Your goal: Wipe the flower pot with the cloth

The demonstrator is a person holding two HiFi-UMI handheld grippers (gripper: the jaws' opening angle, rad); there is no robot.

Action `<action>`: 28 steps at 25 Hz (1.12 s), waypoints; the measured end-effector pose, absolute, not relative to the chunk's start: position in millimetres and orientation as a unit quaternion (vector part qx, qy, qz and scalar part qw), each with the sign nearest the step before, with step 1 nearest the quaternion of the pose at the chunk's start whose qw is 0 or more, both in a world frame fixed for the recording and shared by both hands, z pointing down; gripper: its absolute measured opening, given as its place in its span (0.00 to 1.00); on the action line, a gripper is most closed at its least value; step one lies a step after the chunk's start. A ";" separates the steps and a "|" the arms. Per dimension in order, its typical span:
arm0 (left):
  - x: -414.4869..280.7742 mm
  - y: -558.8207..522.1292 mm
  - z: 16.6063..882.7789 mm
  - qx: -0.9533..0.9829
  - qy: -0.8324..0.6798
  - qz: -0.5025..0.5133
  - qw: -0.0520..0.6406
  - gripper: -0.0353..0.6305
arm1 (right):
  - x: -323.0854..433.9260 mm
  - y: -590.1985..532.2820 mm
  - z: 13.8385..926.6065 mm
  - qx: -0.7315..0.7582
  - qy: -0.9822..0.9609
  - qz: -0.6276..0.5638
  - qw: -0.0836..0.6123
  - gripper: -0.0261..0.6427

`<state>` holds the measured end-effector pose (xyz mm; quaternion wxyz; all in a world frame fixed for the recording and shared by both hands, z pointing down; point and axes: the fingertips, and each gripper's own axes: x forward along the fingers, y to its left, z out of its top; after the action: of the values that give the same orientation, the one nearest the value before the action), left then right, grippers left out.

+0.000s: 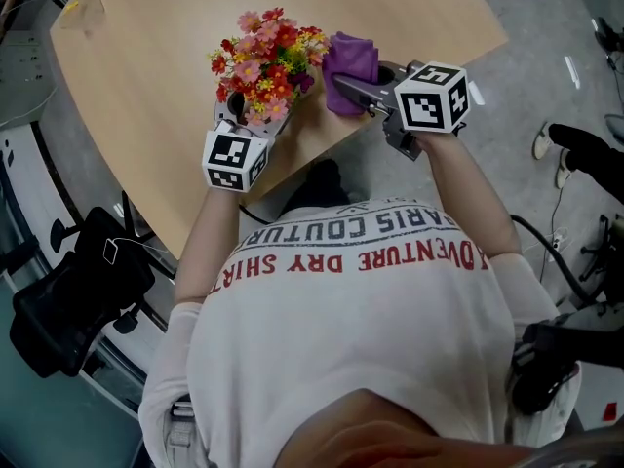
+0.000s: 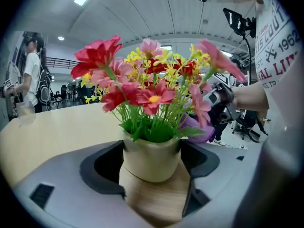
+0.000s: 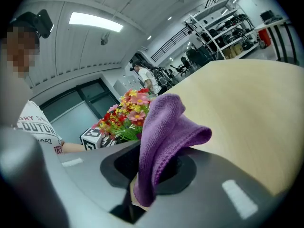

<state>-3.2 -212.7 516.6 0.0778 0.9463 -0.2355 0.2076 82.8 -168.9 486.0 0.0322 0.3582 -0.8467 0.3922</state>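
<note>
Two grippers worked over the table (image 1: 409,27), on which the flower pot (image 2: 151,158) stood. Judging by the layout, the wipe was just starting. The purple cloth (image 1: 351,61) hung close beside the pot on its right, level with the flowers (image 1: 268,61); contact could not be made out. The next move would call for pressing the cloth against the pot's wall below the blooms. The left gripper (image 2: 152,148) stood wide, its jaws clasping the pot on both sides. The right gripper (image 3: 152,170) was clamped on the cloth.
</note>
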 end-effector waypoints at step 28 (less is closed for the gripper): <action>-3.0 -219.1 519.1 0.958 -0.192 0.202 0.067 0.62 | 73.7 -207.4 562.2 0.386 -0.786 0.450 0.175 0.11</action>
<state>-3.0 -219.1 519.1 0.0675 0.9581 -0.1917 0.2020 73.7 -207.4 562.2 0.1751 0.3860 -0.7862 0.4498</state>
